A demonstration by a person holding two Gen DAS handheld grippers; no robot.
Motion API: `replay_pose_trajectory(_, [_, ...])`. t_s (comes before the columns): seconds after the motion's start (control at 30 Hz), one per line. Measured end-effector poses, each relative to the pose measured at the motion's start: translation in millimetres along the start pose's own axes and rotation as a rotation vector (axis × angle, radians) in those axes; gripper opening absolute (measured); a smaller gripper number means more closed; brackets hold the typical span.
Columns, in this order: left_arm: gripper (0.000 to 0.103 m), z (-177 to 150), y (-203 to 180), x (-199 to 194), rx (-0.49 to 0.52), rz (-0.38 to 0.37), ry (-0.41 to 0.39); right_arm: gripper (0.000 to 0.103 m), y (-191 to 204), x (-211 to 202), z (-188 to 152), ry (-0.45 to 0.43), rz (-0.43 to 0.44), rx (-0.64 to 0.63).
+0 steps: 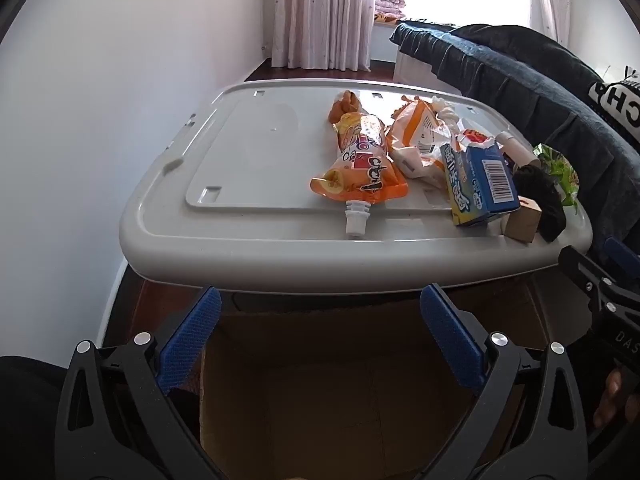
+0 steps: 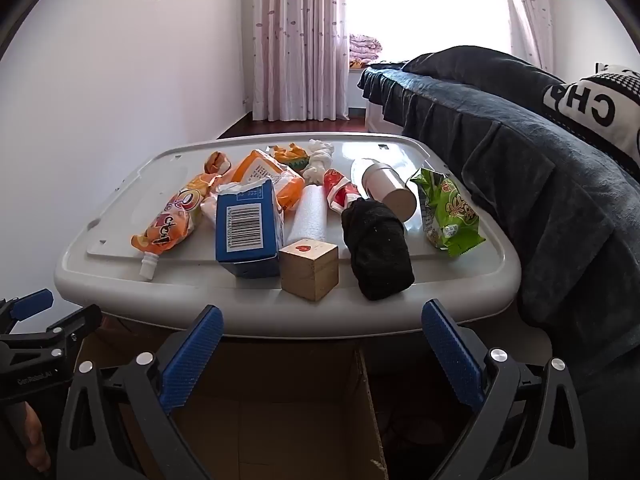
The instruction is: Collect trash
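Hovering below the tray's near edge, your left gripper (image 1: 320, 344) and right gripper (image 2: 322, 354) both stand spread wide with nothing between the pads. Beneath them sits an open cardboard box (image 2: 304, 412); no contents are visible inside. On the grey tray (image 2: 256, 312) the orange drink pouch (image 2: 172, 220) lies flat at the left, spout toward you, beside the upright blue carton (image 2: 248, 232).
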State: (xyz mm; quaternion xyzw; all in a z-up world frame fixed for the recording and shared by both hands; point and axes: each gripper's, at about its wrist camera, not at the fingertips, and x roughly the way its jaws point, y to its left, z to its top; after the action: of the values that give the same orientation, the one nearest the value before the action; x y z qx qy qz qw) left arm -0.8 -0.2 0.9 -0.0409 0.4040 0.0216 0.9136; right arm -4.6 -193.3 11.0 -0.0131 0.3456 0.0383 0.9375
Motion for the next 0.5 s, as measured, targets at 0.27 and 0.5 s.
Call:
replay_pose_trajectory(0.27, [0.097,-3,4,6,0.019,0.026,0.035,0.098,1,0,0,-0.002,-0.009,-0.011])
replay_pose_trajectory(0.5, [0.097,-3,5,8,-0.019,0.022,0.06,0.098,0,-1,0,0.003,-0.013,-0.013])
